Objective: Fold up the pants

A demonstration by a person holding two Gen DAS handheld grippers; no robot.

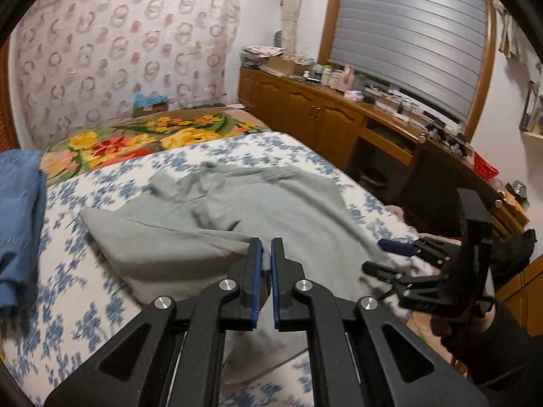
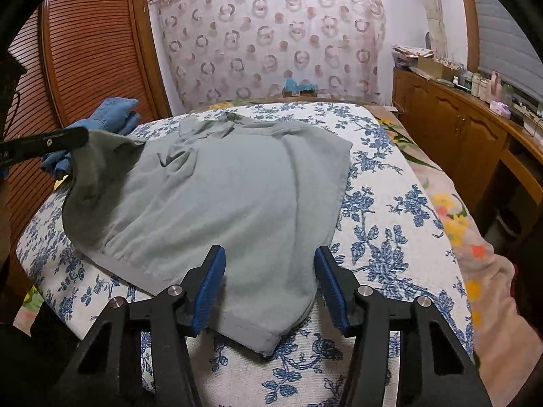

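Grey-green pants [image 2: 220, 190] lie spread on the bed with the blue floral cover [image 2: 390, 237]; they also show in the left wrist view [image 1: 271, 210]. My left gripper [image 1: 266, 247] is shut on a lifted edge of the pants; in the right wrist view it [image 2: 73, 142] holds the cloth up at the far left. My right gripper [image 2: 269, 268] is open, its blue pads on either side of the pants' near corner, low over the bed. It also shows in the left wrist view [image 1: 387, 257] at the right edge of the pants.
A pile of blue denim [image 2: 112, 115] lies at the bed's left side, by a slatted wooden door [image 2: 88, 44]. A flowered blanket [image 1: 135, 142] covers the far end. A wooden cabinet [image 1: 322, 108] with clutter runs along the right.
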